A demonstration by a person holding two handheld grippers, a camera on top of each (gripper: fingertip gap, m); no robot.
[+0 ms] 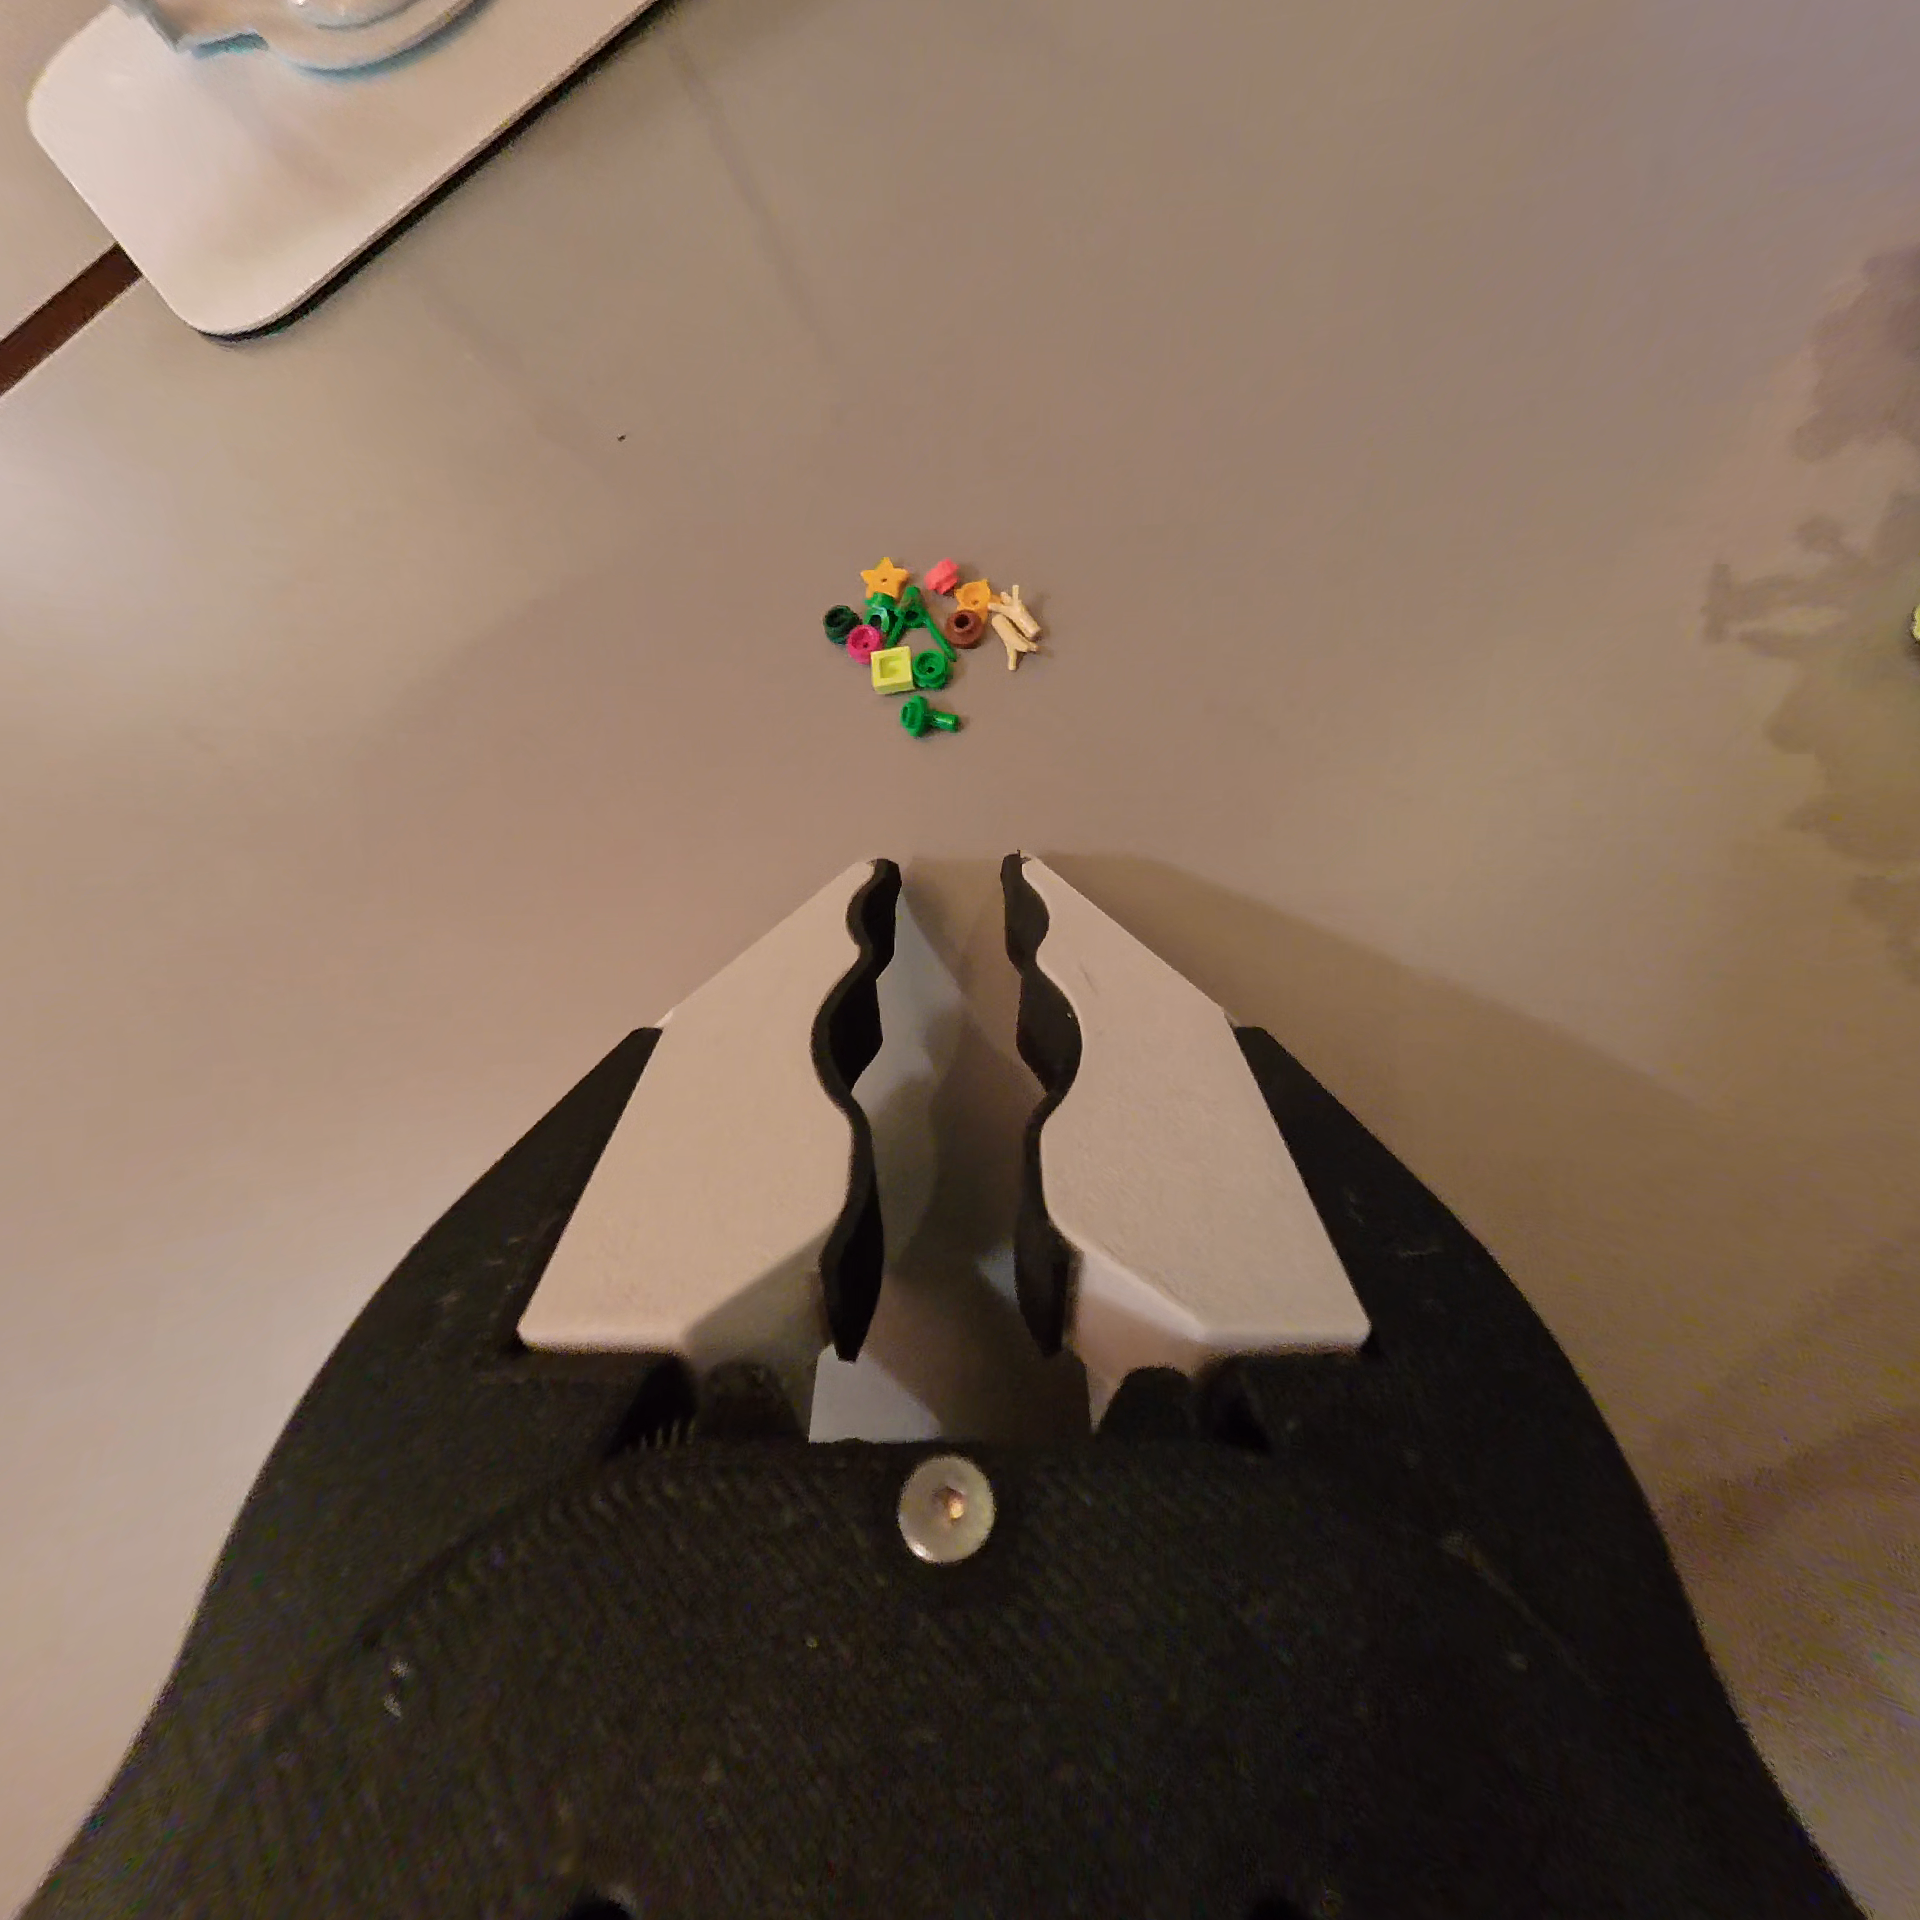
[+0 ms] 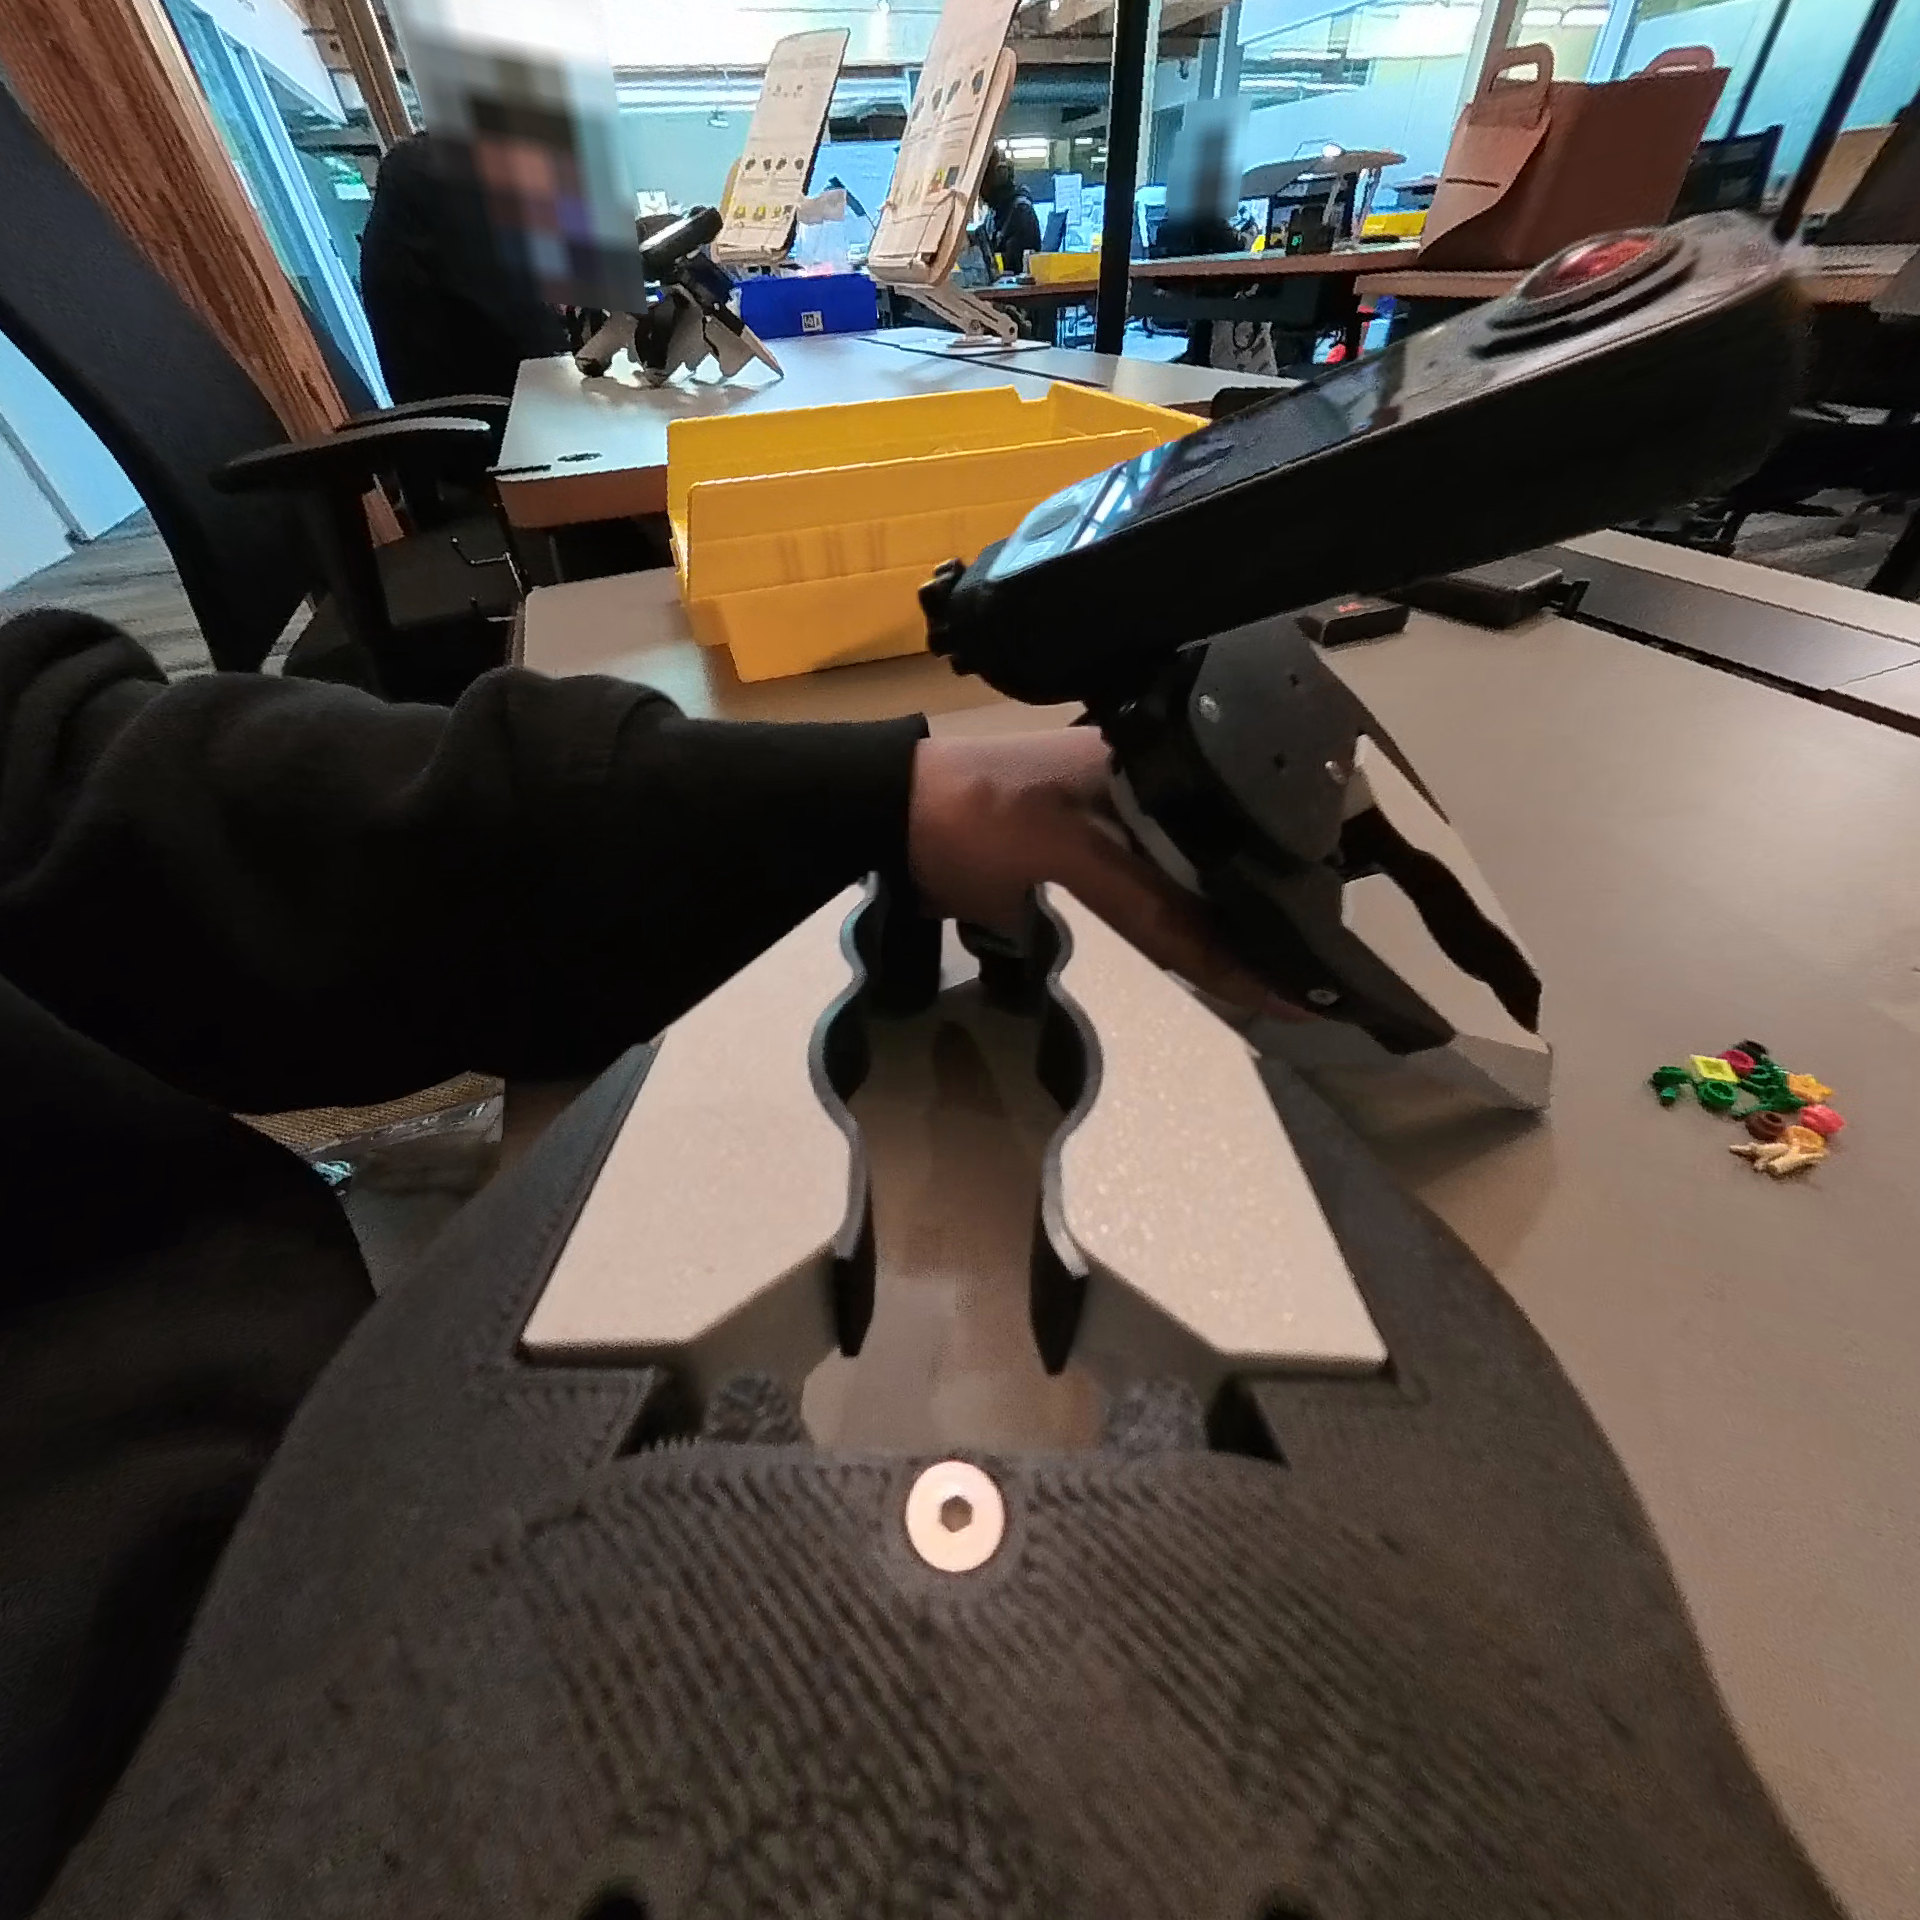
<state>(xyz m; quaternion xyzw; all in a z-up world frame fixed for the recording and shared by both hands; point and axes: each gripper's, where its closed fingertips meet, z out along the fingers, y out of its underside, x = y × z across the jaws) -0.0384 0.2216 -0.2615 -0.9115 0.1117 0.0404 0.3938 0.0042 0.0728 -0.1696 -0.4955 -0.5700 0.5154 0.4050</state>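
Observation:
A small pile of toy brick pieces (image 1: 925,644) lies on the grey table (image 1: 1351,468): green, yellow, orange, pink, brown and tan bits. My left gripper (image 1: 951,862) is open and empty, its tips low at the table, a short way from the pile. The right wrist view shows this left gripper (image 2: 1536,1039) held by a hand (image 2: 997,821) in a black sleeve, pointing down at the pile (image 2: 1756,1101). My right gripper (image 2: 956,914) is open and empty, behind the left one and pointing at the hand.
A white flat base (image 1: 208,208) carrying a clear glass object (image 1: 312,31) lies at the far left. A yellow bin (image 2: 883,520) stands at the table's far edge (image 2: 603,623). An office chair (image 2: 208,468), other desks and people are beyond. My hands' fingertips stand some 20 centimetres from each other.

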